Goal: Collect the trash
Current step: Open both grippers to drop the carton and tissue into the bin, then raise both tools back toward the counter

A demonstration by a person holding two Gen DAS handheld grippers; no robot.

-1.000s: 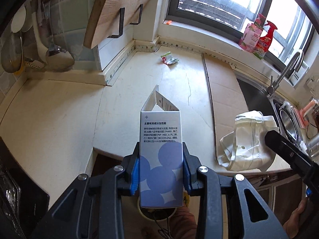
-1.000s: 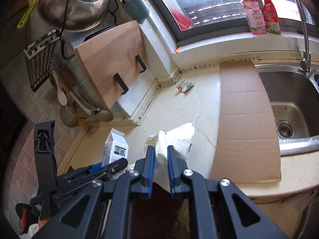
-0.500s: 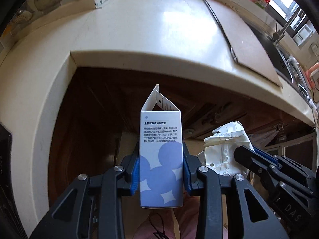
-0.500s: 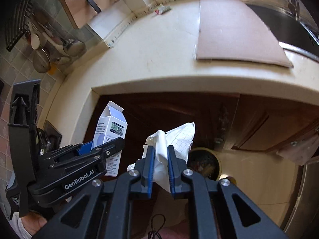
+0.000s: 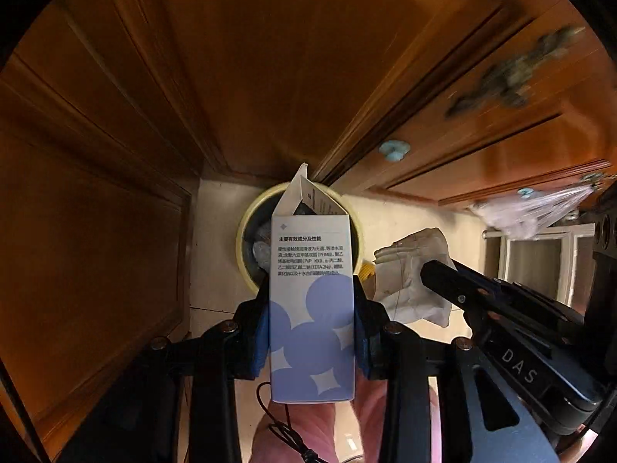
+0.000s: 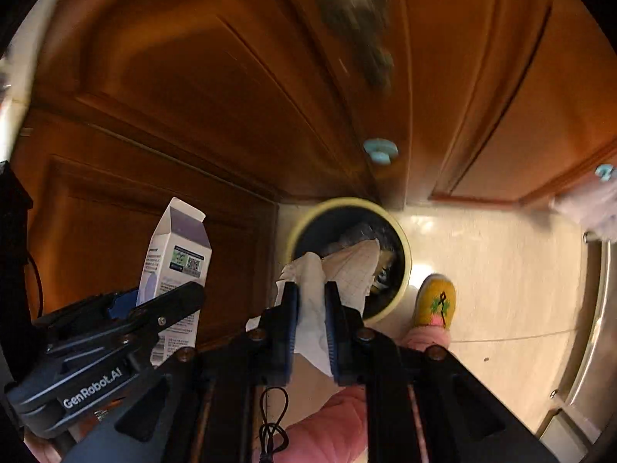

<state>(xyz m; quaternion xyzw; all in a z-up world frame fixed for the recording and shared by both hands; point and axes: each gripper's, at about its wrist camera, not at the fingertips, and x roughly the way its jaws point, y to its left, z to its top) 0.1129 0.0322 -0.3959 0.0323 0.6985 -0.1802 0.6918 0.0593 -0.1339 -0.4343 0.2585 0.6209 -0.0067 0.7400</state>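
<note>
My left gripper (image 5: 311,297) is shut on a white and blue carton (image 5: 311,308) with its top flap open. It holds the carton upright above a round yellow-rimmed trash bin (image 5: 242,239) on the floor. My right gripper (image 6: 311,297) is shut on a crumpled white paper (image 6: 347,270), held over the same bin (image 6: 403,266), which has trash inside. The paper (image 5: 412,274) and right gripper (image 5: 435,270) show at the right of the left wrist view. The carton (image 6: 173,266) and left gripper (image 6: 162,308) show at the left of the right wrist view.
Brown wooden cabinet doors (image 6: 231,96) with pale blue knobs (image 6: 380,150) stand behind the bin. The floor (image 6: 501,270) is pale tile. A yellow slipper (image 6: 435,301) and pink trouser legs (image 6: 331,424) are beside the bin. A plastic bag (image 5: 532,208) hangs at the right.
Both grippers have dropped from counter height to below the counter edge, now pointing down at the trash bin. Both keep their hold on the carton and the paper.
</note>
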